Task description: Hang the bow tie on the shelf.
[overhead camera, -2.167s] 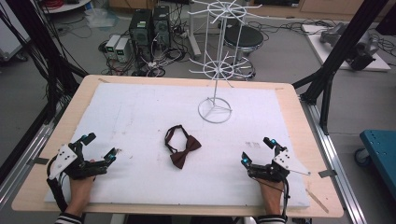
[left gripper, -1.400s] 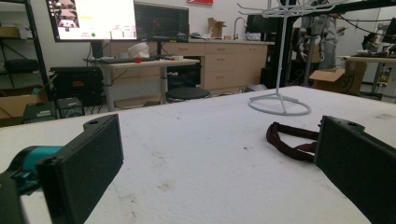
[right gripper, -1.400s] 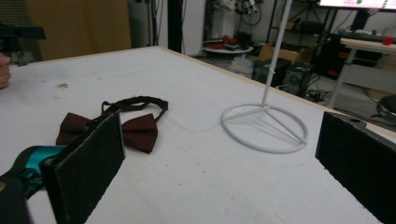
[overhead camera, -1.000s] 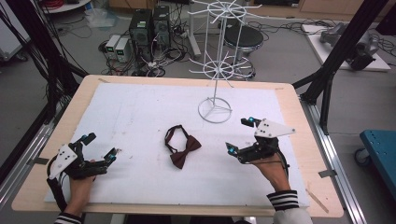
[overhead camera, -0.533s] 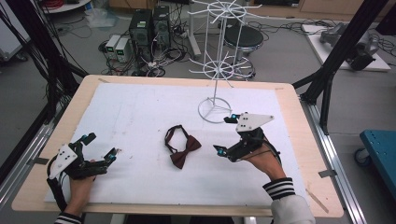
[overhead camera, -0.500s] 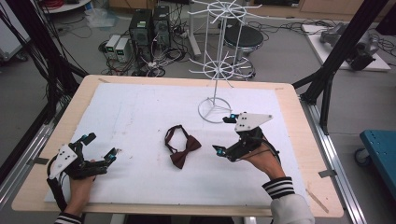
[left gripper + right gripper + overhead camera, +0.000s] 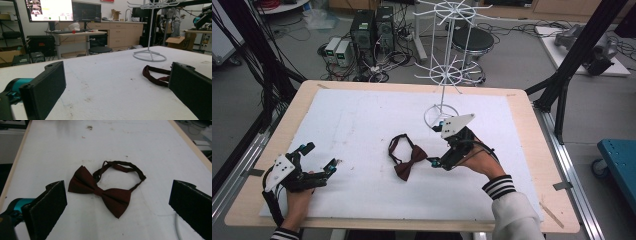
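Right gripper [image 7: 438, 143] has moved in beside the dark red fabric bow tie [image 7: 408, 159], fingers spread; pickup likely. Left gripper [image 7: 318, 157] spread, idle.

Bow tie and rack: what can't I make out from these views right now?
- Bow tie, left gripper view: the bow itself is hidden behind that gripper's right-hand jaw; the strap loop shows.
- White wire rack, high view: its top is cut off by the upper edge.
- Bow tie's strap clasp, right gripper view: too small to tell whether fastened.
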`<state>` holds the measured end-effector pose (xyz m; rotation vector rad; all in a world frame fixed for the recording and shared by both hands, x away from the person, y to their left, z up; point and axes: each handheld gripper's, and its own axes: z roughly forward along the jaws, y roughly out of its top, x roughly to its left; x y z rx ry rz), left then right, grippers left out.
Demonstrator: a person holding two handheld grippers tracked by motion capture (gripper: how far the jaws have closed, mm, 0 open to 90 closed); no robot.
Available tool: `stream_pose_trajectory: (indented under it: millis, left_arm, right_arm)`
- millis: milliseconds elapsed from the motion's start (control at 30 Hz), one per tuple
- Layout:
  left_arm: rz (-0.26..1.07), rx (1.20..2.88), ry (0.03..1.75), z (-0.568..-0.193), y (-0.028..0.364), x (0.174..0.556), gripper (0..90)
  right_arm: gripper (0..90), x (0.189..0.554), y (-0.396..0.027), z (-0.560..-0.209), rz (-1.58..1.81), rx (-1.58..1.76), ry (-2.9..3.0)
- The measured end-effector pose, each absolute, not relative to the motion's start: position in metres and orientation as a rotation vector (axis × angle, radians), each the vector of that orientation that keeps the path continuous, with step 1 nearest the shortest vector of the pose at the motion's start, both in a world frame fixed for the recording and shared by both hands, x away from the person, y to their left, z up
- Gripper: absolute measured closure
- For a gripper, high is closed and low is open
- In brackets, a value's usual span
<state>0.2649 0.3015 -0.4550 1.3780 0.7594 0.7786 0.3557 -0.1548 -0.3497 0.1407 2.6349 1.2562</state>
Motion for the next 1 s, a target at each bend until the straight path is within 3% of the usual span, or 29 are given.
stream_pose_trajectory:
  millis: [1000]
  left_arm:
    - [0.778, 1.377, 0.76, -0.455, 0.302, 0.265, 1.7]
  right_arm:
    - [0.7, 0.377, -0.073, -0.379, 0.923, -0.188, 2.875]
